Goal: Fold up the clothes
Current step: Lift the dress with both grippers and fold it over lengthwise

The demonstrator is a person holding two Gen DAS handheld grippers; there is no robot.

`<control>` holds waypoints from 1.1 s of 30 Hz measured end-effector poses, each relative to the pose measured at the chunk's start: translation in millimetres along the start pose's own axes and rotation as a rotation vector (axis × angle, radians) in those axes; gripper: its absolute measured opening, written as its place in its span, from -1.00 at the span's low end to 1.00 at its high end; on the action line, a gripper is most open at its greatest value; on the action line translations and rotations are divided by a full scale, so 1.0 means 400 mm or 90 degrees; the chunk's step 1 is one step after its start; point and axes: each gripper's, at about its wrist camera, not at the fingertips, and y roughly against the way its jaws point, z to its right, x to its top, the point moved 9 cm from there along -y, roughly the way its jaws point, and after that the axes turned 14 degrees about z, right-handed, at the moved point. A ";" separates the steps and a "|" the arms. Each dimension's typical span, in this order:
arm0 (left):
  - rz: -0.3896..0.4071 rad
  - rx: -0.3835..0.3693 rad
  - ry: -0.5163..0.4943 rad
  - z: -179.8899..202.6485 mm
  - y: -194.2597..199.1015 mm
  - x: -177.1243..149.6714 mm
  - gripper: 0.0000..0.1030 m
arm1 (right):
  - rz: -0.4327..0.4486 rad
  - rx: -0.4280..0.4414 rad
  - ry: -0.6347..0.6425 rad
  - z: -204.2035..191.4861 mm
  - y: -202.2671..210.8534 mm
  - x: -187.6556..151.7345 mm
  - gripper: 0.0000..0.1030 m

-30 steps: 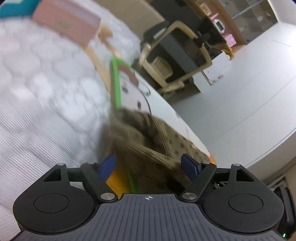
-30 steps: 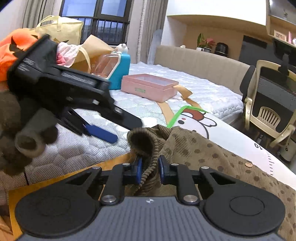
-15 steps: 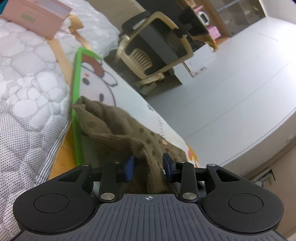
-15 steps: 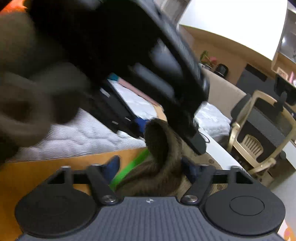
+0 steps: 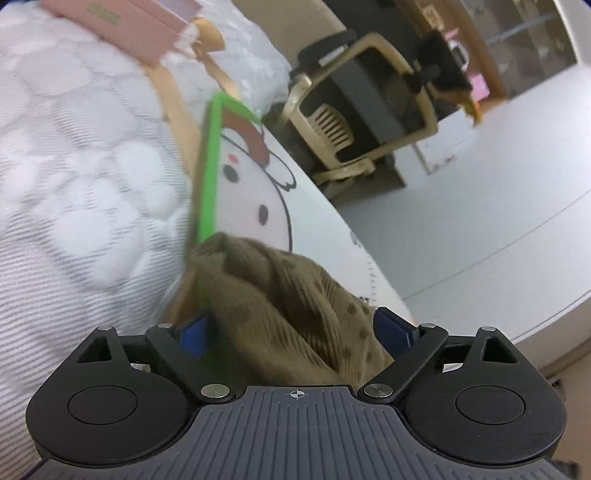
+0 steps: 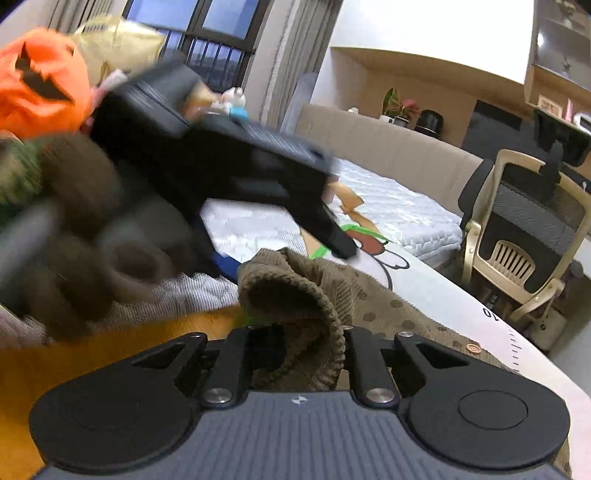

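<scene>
We see a brown knitted garment (image 5: 291, 306) bunched on a white cartoon-printed mat (image 5: 251, 192) with a green border, which lies on a quilted white mattress (image 5: 81, 177). The fabric is olive-brown, finely ribbed and scattered with darker brown dots; in the right wrist view the garment (image 6: 306, 295) shows a thick ribbed hem rolled over into a rounded fold, with the dotted cloth spreading to the right across the mat (image 6: 436, 291). The left gripper (image 5: 295, 328) has its blue-padded fingers spread wide on either side of the heaped cloth, which rises between them; we cannot tell whether the pads touch it. The right gripper (image 6: 295, 332) has its fingers apart, with the rolled hem lying in the gap between them; the fingertips themselves are hidden by the fabric. In the right wrist view the left gripper (image 6: 229, 177) appears blurred, held in a brown-gloved hand (image 6: 85, 229) just above the garment. A pink box (image 5: 122, 26) rests on the mattress beyond, an orange pumpkin-faced bag (image 6: 40, 81) sits at far left, and a beige-framed chair (image 6: 524, 236) stands beside the bed.
</scene>
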 end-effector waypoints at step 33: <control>-0.179 -0.085 -0.400 0.355 -0.133 -0.350 0.92 | 0.076 -0.229 -0.262 0.678 0.347 -0.031 -0.03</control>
